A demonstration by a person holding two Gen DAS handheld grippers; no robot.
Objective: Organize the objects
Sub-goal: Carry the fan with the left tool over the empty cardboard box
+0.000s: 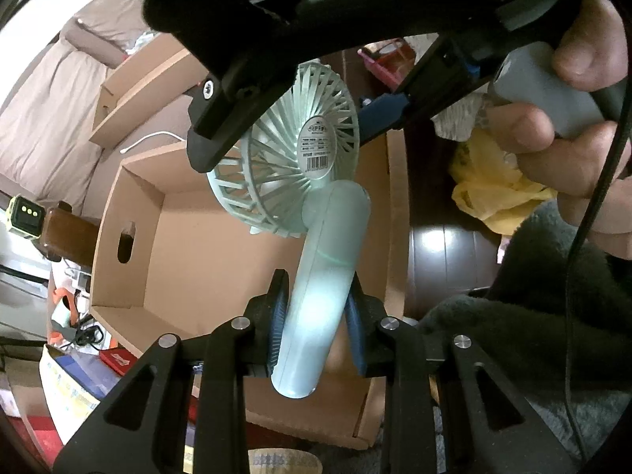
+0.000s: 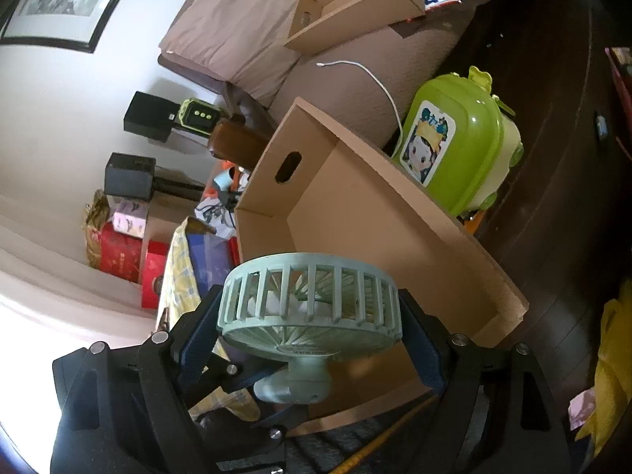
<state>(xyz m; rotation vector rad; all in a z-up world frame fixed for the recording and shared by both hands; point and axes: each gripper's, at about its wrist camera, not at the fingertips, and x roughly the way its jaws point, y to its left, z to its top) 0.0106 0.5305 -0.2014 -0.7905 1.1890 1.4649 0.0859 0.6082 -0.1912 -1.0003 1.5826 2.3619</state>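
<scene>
Two grippers are sharing one object: a pale green handheld fan (image 1: pixel 312 197), which is hanging in the air above the open cardboard box (image 1: pixel 130 181). The left gripper (image 1: pixel 316 316) is pinching the fan's handle, its blue pads pressing on either side of it. The right gripper (image 2: pixel 312 328) is bracketing the round fan head, jaws spread wide with the pads lying against the cage rim on both sides, so it is gripping the head across its width. A person's hand (image 1: pixel 584 118) is squeezing the right gripper's grey trigger.

Judging by what is showing, the sorting is barely getting going. The box interior visible in both views is looking bare, with nothing yet lying on its floor. The fan is sitting over the opening rather than inside it, so lowering and releasing it is still ahead.

Around the box, plenty is waiting: a green children's case (image 2: pixel 454 138) is leaning just beyond the far wall, a white cable (image 2: pixel 367 75) is trailing over the sofa (image 2: pixel 237 39), a smaller cardboard box (image 2: pixel 355 4) is resting on the sofa, and yellow fabric (image 1: pixel 497 189) is lying on the dark floor.
</scene>
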